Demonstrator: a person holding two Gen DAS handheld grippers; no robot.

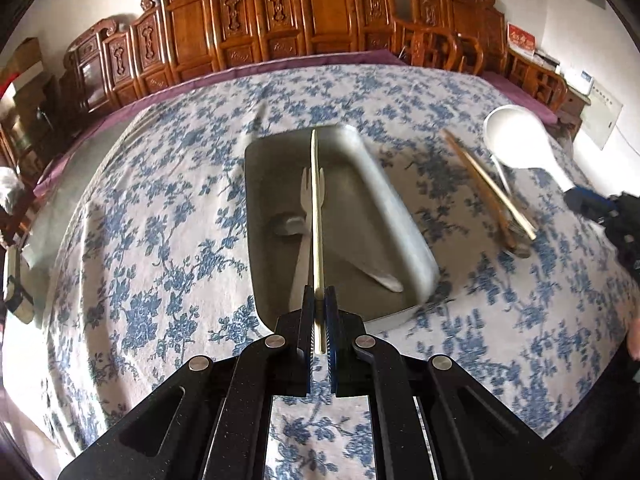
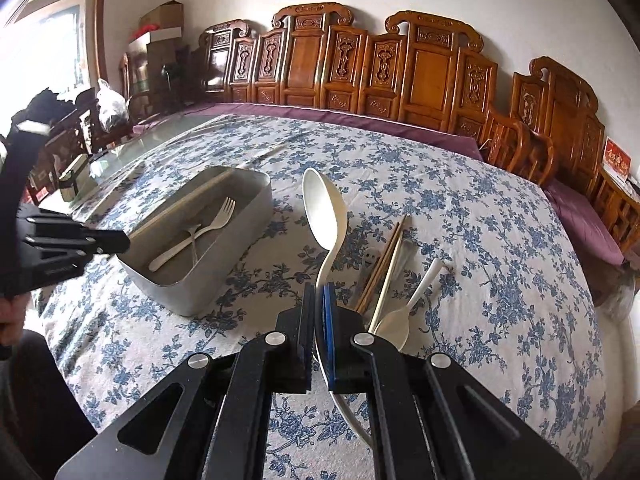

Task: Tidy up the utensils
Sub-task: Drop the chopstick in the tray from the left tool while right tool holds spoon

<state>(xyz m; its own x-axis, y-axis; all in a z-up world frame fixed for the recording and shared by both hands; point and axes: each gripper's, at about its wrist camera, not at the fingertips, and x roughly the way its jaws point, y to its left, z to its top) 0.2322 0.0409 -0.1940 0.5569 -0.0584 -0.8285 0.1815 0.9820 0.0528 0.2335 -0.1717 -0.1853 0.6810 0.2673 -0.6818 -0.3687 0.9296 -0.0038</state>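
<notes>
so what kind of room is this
Probably a home dining or sitting room: carved wooden chairs line the wall behind a table under a blue floral cloth, and cardboard boxes are stacked in the corner.

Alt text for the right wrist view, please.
The right gripper holds a big white spoon upright above a blue-flowered tablecloth. Left of it, a grey tray holds forks; chopsticks and a small spoon lie loose to the right.
</notes>
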